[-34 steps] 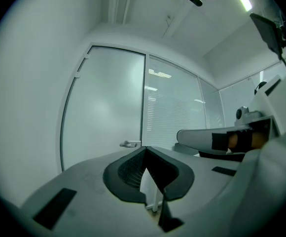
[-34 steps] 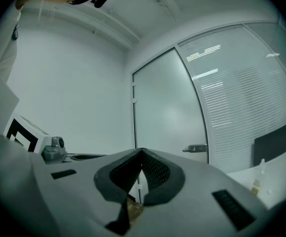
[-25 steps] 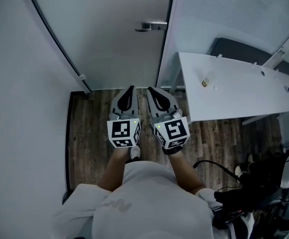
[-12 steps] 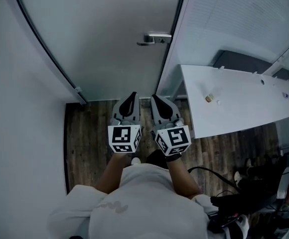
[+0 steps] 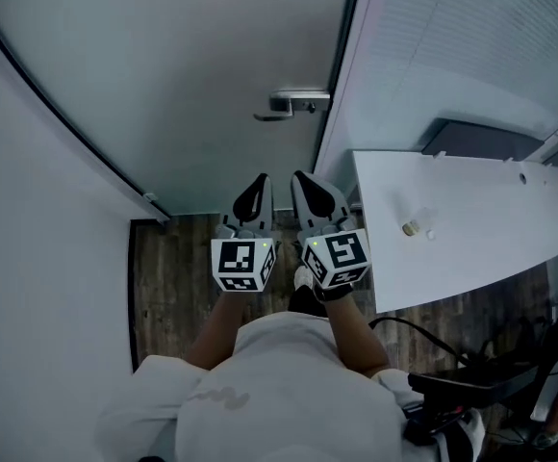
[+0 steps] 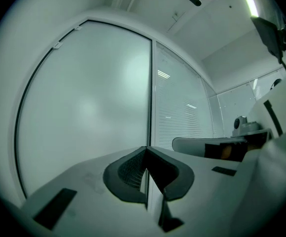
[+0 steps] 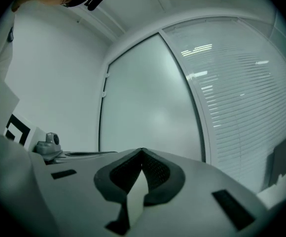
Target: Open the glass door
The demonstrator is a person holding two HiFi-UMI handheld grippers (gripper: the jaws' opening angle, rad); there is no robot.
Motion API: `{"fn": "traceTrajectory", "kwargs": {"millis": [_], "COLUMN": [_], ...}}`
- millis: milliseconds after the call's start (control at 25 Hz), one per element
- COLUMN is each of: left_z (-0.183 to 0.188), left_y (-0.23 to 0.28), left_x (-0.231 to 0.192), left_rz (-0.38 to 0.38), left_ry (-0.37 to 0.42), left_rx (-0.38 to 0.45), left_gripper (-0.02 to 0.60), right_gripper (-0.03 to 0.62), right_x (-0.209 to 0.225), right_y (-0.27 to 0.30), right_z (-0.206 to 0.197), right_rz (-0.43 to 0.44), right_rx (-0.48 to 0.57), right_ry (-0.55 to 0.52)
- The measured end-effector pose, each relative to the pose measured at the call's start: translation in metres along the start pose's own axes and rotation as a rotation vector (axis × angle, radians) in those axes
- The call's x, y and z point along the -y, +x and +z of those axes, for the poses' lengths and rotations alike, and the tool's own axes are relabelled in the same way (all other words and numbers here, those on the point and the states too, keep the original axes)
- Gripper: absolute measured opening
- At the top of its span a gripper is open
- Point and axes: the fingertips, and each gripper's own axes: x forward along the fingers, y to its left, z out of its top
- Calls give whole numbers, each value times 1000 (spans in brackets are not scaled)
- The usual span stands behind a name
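Observation:
A frosted glass door [image 5: 192, 75] stands closed straight ahead, also filling the left gripper view [image 6: 84, 107] and the right gripper view [image 7: 150, 107]. Its metal lever handle [image 5: 293, 102] sits at the door's right edge, above and ahead of both grippers. My left gripper [image 5: 258, 187] and right gripper [image 5: 301, 180] are held side by side, level, pointing at the door's lower part. Both are shut with nothing between their jaws, and neither touches the door or the handle.
A white wall [image 5: 38, 258] runs along the left. On the right a frosted panel with blinds [image 5: 452, 46] adjoins the door, and a white counter [image 5: 471, 219] juts out with a small object [image 5: 411, 227] on it. Cables and dark gear [image 5: 471, 383] lie at bottom right on the wood floor [image 5: 173, 268].
The person has walked toward the door with both shut grippers held together. The door and handle now look larger and nearer, and less floor shows ahead.

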Motion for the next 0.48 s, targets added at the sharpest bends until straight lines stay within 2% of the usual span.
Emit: {"fn": "traceTrajectory", "kwargs": {"millis": [200,480], "left_z": [26,2], "left_y": [67,126], "left_x": [-12,-28], "left_rz": [34,78], "left_ry": [39,40], "left_rx": [51,20], "left_gripper": [2,2], "right_gripper": [0,0], "right_x": [58,101], "right_y": [54,94], "right_z": [34,10], "right_rz": [23,65], "right_rx": [68,33], "right_ry": [-18,-13]}}
